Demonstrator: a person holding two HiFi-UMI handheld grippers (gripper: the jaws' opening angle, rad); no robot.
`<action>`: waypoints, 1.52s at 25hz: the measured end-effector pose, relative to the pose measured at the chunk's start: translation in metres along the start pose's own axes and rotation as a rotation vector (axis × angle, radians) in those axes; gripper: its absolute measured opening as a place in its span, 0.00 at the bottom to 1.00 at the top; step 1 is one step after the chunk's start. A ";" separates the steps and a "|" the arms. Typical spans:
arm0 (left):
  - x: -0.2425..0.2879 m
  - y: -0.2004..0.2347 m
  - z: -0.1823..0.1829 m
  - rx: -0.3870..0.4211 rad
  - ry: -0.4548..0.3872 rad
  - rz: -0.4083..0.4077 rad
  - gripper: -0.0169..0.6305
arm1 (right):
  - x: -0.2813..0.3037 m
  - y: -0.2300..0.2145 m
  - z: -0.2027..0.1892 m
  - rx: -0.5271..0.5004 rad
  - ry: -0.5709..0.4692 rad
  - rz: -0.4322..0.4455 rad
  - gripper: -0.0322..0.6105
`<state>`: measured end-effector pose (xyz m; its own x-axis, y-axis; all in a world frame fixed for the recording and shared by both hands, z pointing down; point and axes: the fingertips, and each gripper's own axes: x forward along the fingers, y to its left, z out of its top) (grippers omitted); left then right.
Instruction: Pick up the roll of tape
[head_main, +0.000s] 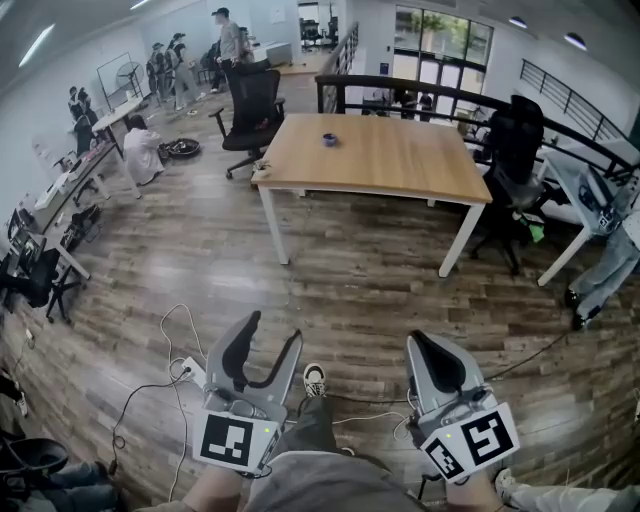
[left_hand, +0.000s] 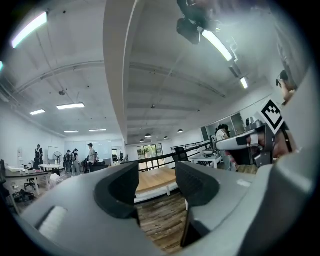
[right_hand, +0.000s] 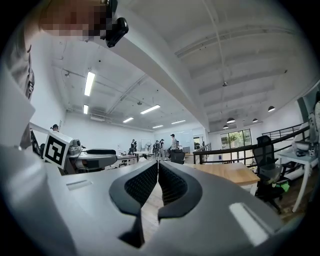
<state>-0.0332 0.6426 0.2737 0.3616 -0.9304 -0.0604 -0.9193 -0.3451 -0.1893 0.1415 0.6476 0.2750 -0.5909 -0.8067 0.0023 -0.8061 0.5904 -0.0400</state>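
1. Head view: a small dark blue roll of tape (head_main: 329, 140) is seen lying on the light wooden table with white legs (head_main: 400, 165), in the upper middle of the frame.
2. The grey left gripper (head_main: 272, 332) is held at the lower left, well apart from the table. Its jaws are spread wide, and nothing is held between them.
3. The grey right gripper (head_main: 418, 345) is held at the lower right. Its jaws are closed together and empty.
4. A brown wooden plank floor (head_main: 350, 270) is seen between both grippers and the table.
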 end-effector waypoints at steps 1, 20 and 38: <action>0.008 0.005 -0.006 0.001 0.002 0.002 0.38 | 0.010 -0.004 -0.004 -0.001 0.006 0.000 0.07; 0.256 0.182 -0.063 -0.040 0.088 -0.028 0.39 | 0.289 -0.110 0.001 0.015 0.077 -0.032 0.07; 0.461 0.327 -0.105 -0.050 0.137 -0.063 0.39 | 0.526 -0.212 0.004 0.029 0.095 -0.068 0.07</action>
<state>-0.1831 0.0881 0.2866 0.3973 -0.9137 0.0849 -0.9034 -0.4057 -0.1389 0.0021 0.0982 0.2807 -0.5365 -0.8379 0.1005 -0.8439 0.5325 -0.0651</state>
